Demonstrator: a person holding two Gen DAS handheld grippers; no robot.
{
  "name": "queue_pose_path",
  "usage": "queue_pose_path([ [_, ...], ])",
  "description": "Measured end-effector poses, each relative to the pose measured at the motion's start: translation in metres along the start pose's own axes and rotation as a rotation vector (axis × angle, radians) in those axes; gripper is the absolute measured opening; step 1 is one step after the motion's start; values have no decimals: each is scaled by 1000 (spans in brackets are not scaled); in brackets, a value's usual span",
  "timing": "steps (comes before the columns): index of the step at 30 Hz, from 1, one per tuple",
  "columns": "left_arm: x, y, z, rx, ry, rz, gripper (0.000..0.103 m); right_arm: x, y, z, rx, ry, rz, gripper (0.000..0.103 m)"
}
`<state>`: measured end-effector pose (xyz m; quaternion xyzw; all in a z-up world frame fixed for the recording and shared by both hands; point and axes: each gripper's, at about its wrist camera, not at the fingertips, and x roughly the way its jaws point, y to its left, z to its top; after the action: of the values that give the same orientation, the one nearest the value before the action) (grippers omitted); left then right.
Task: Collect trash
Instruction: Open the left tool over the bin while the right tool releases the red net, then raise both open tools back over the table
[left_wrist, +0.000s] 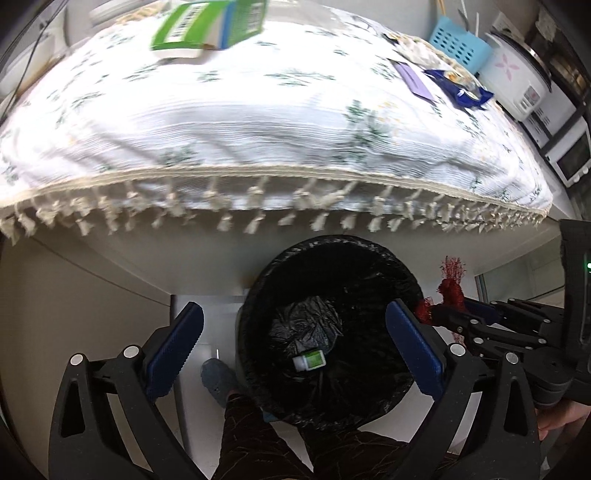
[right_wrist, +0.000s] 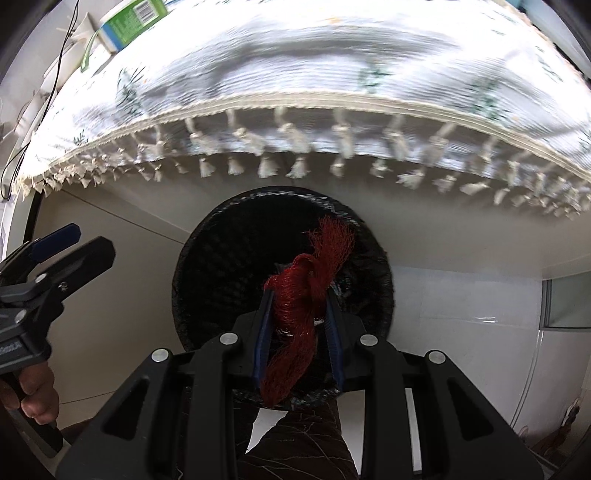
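My right gripper (right_wrist: 297, 321) pinches a red mesh net (right_wrist: 299, 295) over the black-lined bin (right_wrist: 192, 280); it looks light, limp and snaggy, best gripped at its bunched middle. My left gripper (left_wrist: 295, 343) is spread wide and empty above a small green-labelled bottle (left_wrist: 310, 360) in the bin's bottom. Beyond, on the tablecloth (left_wrist: 229, 122), a green carton (left_wrist: 210, 26) sits blurred and cut off at the far edge.
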<state>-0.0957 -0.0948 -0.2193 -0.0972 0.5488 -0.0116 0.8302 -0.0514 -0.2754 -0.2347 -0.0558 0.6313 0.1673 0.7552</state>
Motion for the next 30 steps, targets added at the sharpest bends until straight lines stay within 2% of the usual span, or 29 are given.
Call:
queue_pose_path([
  [9, -15, 32, -5, -43, -5, 23, 97, 14, 27, 12, -38, 10, 11, 27],
  [17, -15, 43, -11, -54, 3, 38, 97, 20, 39, 13, -46, 22, 13, 36],
  [26, -11, 48, -9, -57, 13, 37, 97, 22, 31, 14, -23, 13, 9, 63],
  [28, -10, 46, -8, -51, 16, 36, 97, 21, 28, 14, -16, 8, 5, 71],
  [30, -8, 43, -7, -47, 18, 36, 97, 20, 25, 14, -13, 7, 0, 73],
])
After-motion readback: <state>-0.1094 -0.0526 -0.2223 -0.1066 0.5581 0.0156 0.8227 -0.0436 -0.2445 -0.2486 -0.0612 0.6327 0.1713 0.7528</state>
